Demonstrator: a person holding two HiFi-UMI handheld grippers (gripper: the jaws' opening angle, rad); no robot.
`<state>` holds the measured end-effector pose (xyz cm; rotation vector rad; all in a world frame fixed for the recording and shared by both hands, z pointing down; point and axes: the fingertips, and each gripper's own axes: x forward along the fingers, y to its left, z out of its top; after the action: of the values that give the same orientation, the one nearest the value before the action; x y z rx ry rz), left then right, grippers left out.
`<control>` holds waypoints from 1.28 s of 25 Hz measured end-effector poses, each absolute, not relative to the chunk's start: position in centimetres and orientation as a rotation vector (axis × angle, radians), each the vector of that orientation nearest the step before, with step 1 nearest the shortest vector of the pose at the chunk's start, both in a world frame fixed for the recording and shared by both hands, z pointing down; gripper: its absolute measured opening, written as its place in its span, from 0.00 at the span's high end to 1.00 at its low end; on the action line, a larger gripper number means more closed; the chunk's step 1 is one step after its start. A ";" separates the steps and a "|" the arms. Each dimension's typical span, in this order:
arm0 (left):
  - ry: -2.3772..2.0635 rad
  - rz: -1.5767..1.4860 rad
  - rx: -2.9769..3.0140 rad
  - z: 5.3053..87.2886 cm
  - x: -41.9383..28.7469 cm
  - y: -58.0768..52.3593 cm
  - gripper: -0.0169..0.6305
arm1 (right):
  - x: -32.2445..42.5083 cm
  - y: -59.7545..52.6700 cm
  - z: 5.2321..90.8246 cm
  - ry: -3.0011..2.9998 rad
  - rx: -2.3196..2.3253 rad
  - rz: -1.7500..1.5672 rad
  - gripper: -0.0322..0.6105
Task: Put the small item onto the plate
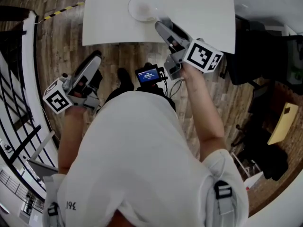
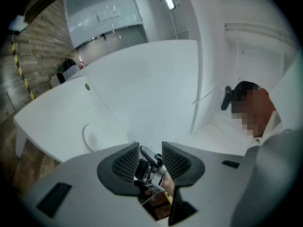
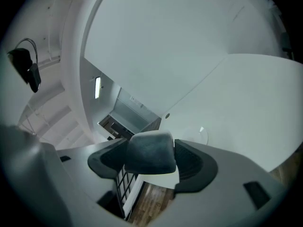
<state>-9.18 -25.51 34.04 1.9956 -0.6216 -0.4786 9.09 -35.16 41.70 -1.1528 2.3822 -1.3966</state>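
Grip: the small item [image 3: 149, 159], a dark grey block with rounded edges, is clamped between the ribbed pads of the right gripper [image 3: 151, 144], with one pad pressed to each of its sides.
Left gripper [image 2: 150, 146]: its jaws are set a narrow way apart and nothing is held. Only the right gripper, farther off, is seen through the gap.
Item's place: it is held in the air over the near part of the table [image 1: 199, 4]. It is near the plate [image 1: 139, 7] but not on it.
Plate: a white, round plate is laid on the white table, close to the near edge. In the right gripper view it is seen beyond the item, up and to the right.
Left gripper's place: it is held off the table's near left corner, over the wooden floor [image 1: 123, 56], and is pointed towards the table. It is kept well apart from the plate.
Marker cubes: one cube [image 1: 202, 56] is borne on the right gripper and another [image 1: 58, 98] on the left.
Person: a white shirt [image 1: 142, 160] is seen from above, with a small lit screen [image 1: 148, 74] in front of the chest.
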 end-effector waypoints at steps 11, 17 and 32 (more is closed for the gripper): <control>-0.686 -0.455 1.916 36.2 -10.2 -25.2 0.74 | 7.2 -38.8 46.4 2.606 -1.286 -1.378 0.48; -0.723 -0.469 1.895 36.5 -10.7 -25.3 0.74 | 7.1 -42.0 50.3 2.802 -1.476 -1.244 0.48; -0.782 -0.486 1.839 37.4 -11.5 -25.2 0.74 | 4.4 -46.9 59.8 3.358 -1.812 -0.772 0.48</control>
<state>-11.52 -25.20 37.39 1.8387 -0.7819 -0.4861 4.45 -46.93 59.76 -1.8123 3.3577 -0.7724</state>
